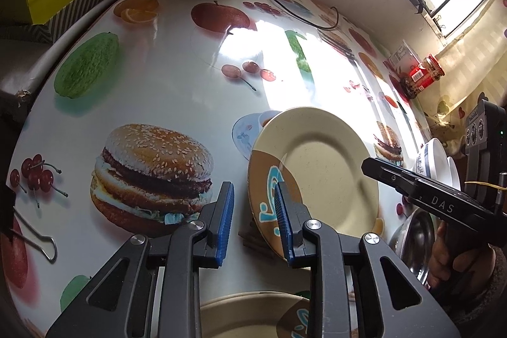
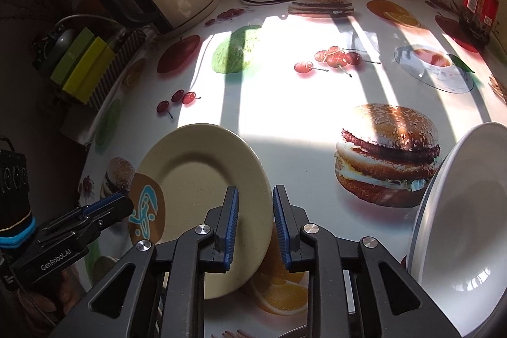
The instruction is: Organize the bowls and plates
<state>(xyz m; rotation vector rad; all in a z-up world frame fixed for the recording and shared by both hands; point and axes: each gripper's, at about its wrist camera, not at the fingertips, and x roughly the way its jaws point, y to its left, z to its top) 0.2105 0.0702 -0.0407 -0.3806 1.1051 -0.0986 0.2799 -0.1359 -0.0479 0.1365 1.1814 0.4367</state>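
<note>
Now the beige plate point(image 2: 196, 173) with the brown and blue motif stands tilted over the fruit-printed table point(image 1: 158, 68), between the two grippers. Both point steeply down at it from opposite sides.

In the left wrist view the plate sits at about four o'clock. The left gripper point(image 1: 253, 185) has the plate's nine o'clock rim between its jaws. They are released: one blue pad lies against the face, and the other stands apart with table showing in the gap.

In the right wrist view the right gripper point(image 2: 256, 189) straddles the three o'clock rim. Its jaws are narrow, and I cannot tell whether they clench.

A second plate point(image 1: 247, 312) lies at six o'clock under the left gripper. A white bowl point(image 2: 469, 211) leans at four o'clock, just beside the right gripper.
</note>
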